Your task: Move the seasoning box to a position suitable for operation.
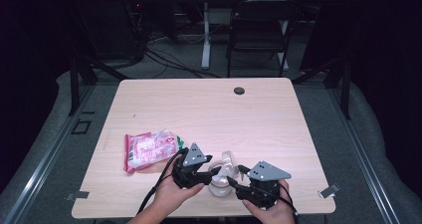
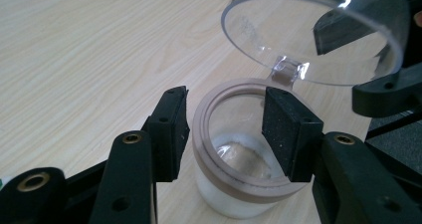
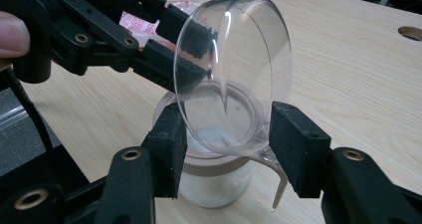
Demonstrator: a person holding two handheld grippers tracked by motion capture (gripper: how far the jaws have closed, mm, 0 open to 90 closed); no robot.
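A small white jar (image 1: 219,185) with a beige rim (image 2: 219,171) stands near the table's front edge. Its clear domed lid (image 2: 278,20) is hinged to the rim and tipped up, leaving the jar's mouth uncovered. My left gripper (image 2: 224,119) comes in from the left, one pad on each side of the rim, shut on the jar. From the right, my right gripper (image 3: 229,134) straddles the raised lid (image 3: 234,74), and both pads meet the lid's edges. In the high view the left gripper (image 1: 211,173) and the right gripper (image 1: 234,179) flank the jar.
A red, white and green packet (image 1: 149,150) lies flat on the table (image 1: 209,109), left of the left gripper. A dark cable hole (image 1: 239,90) sits near the far edge. Beyond the table stands a folding chair (image 1: 261,30) on a floor strewn with cables.
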